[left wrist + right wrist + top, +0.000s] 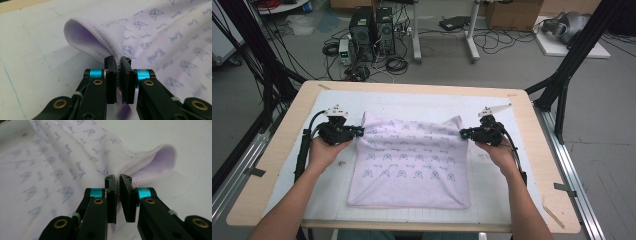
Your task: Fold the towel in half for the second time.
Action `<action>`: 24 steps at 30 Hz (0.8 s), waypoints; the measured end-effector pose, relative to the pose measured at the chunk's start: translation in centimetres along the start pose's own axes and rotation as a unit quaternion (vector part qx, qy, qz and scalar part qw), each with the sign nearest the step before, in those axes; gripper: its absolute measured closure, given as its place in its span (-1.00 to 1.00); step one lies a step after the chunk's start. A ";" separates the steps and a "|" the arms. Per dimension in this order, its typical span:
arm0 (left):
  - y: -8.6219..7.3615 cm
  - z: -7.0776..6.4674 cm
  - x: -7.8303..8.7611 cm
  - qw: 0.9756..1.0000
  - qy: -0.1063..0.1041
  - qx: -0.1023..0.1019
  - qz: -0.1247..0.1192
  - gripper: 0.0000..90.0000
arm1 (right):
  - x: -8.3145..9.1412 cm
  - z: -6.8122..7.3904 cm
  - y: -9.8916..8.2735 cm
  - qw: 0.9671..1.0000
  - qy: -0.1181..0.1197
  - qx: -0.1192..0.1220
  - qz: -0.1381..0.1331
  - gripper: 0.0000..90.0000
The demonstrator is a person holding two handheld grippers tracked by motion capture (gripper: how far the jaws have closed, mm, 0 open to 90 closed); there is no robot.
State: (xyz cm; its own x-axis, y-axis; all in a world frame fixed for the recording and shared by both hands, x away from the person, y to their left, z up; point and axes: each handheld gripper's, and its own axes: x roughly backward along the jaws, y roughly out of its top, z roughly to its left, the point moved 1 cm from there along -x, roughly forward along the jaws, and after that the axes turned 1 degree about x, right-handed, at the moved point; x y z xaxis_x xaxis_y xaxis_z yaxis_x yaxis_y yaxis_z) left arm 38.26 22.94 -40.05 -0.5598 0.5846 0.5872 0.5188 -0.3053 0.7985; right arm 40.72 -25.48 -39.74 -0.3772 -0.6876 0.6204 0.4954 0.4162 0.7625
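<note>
A pale lilac cloth (409,162) printed with small blue figures lies spread on the white table mat (492,192). My left gripper (360,132) is shut on the cloth's left edge near the far corner. That hemmed edge (100,37) curls up between its jaws. My right gripper (463,133) is shut on the right edge near the other far corner, where the hem (160,162) folds over and shows the plain lilac underside. Both far corners are lifted off the mat, and the near part of the cloth still lies flat.
The wooden table (282,145) has bare mat to the left, right and far side of the cloth. Black frame posts (572,60) stand at its far corners. Computer cases (372,32) and cables sit on the floor beyond.
</note>
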 end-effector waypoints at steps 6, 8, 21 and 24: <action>-3.9 -2.0 1.7 0.999 -0.036 -0.006 0.022 0.80 | 1.3 2.7 -3.7 0.999 0.029 -0.005 0.024 0.77; -5.0 -2.3 1.9 0.999 -0.028 -0.012 0.041 0.69 | 1.0 3.0 -4.8 0.998 0.016 -0.003 0.058 0.69; -1.0 0.0 0.8 0.999 0.013 0.010 0.035 -0.06 | 0.8 1.0 -1.6 0.999 -0.030 -0.018 0.013 -0.07; -0.5 1.0 -1.2 0.998 0.023 0.032 0.046 -0.10 | -1.0 -0.5 -0.7 0.998 -0.039 -0.032 0.028 -0.12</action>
State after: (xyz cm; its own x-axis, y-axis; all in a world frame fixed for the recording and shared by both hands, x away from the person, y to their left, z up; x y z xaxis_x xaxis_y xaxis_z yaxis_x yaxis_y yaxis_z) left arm 39.29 23.18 -41.30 -0.5365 0.5205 0.6643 0.6091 -0.3060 0.7317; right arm 41.14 -25.36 -41.04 -0.4058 -0.6153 0.6758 0.5657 0.4117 0.7145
